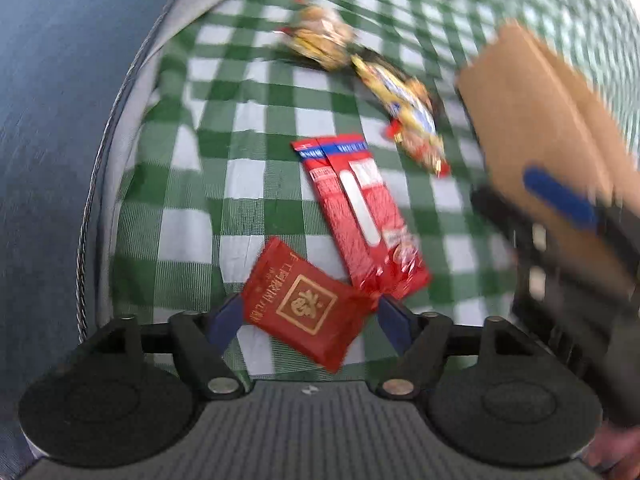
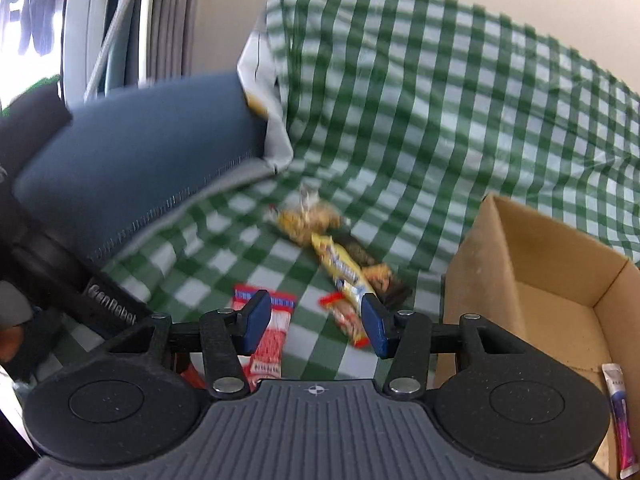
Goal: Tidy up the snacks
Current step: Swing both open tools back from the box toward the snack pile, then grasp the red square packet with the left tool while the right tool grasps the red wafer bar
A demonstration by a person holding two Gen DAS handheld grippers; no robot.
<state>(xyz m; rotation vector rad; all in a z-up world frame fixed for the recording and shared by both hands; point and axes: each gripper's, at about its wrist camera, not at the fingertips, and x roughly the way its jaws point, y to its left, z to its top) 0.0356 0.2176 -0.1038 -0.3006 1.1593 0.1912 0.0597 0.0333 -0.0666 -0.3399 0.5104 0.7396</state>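
Observation:
In the left wrist view my left gripper (image 1: 310, 314) is shut on a small red packet with a gold emblem (image 1: 304, 304), held just above the green checked cloth (image 1: 208, 184). A long red snack pack (image 1: 360, 212) lies beyond it. A yellow bar (image 1: 404, 108) and a bag of yellow snacks (image 1: 320, 38) lie farther off. My right gripper (image 1: 560, 208) shows at the right against the cardboard box (image 1: 532, 120). In the right wrist view my right gripper (image 2: 316, 320) is open and empty above the cloth, with the yellow bar (image 2: 344, 272) past its right finger and the box (image 2: 540, 280) to the right.
A pink sachet (image 2: 620, 412) lies in the box's near corner. A dark bar (image 2: 380, 276) lies under the yellow bar. A blue cushion (image 2: 140, 152) borders the cloth on the left. The cloth rises up a backrest (image 2: 440, 100) behind the snacks.

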